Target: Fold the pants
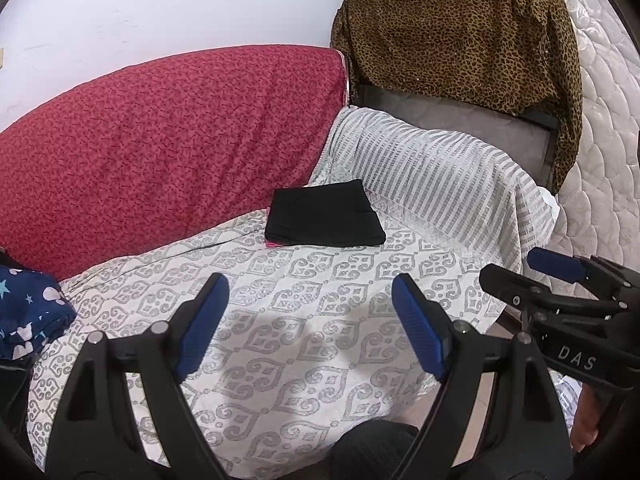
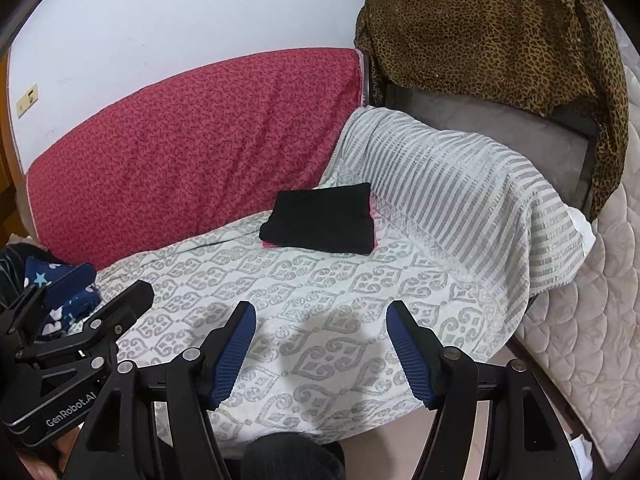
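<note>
Patterned bedspread [image 1: 320, 320]; folded black pants [image 1: 326, 220] far centre. Left tongs [image 1: 310, 320], right tongs [image 2: 320, 344] wide open, empty. Fold apparently done; next garment probably starry cloth [image 1: 28, 312], near left.

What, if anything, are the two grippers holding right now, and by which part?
Nothing is held. The left gripper and right gripper both hang open over the patterned bedcover, well short of the folded black pants.

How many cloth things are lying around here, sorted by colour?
Black folded pants: 1
Pink garment peeking out under them: 1
Navy star-print garment: 1
Red cover: 1
Leopard-print cloth: 1
White-and-grey patterned spread: 1
Total: 6
</note>
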`<state>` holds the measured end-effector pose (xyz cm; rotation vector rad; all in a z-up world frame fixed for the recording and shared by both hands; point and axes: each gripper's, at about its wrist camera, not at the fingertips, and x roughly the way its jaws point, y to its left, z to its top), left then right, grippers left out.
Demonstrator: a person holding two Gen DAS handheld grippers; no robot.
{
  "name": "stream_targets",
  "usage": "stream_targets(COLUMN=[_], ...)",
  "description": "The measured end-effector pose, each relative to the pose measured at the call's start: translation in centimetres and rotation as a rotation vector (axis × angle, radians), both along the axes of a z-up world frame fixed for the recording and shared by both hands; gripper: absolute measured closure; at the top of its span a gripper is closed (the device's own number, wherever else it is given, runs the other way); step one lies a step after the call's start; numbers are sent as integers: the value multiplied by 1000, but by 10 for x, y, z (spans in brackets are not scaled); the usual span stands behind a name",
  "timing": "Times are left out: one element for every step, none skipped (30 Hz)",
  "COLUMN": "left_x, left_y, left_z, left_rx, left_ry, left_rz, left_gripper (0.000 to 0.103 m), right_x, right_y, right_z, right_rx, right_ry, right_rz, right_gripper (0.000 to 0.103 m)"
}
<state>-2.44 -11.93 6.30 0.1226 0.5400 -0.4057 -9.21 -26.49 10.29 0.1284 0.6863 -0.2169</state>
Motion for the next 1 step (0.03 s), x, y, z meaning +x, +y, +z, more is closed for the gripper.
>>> stream_targets(left_x=[0], left_y=[-1], left_z=[0], left_rx=[0], left_ry=[2], left_rz=[-1], left_gripper=[19], right_x=[0], right_y=[0], right_z=[0], right_rx=[0], right_ry=[-1], right_rz=[-1], right_gripper=[34])
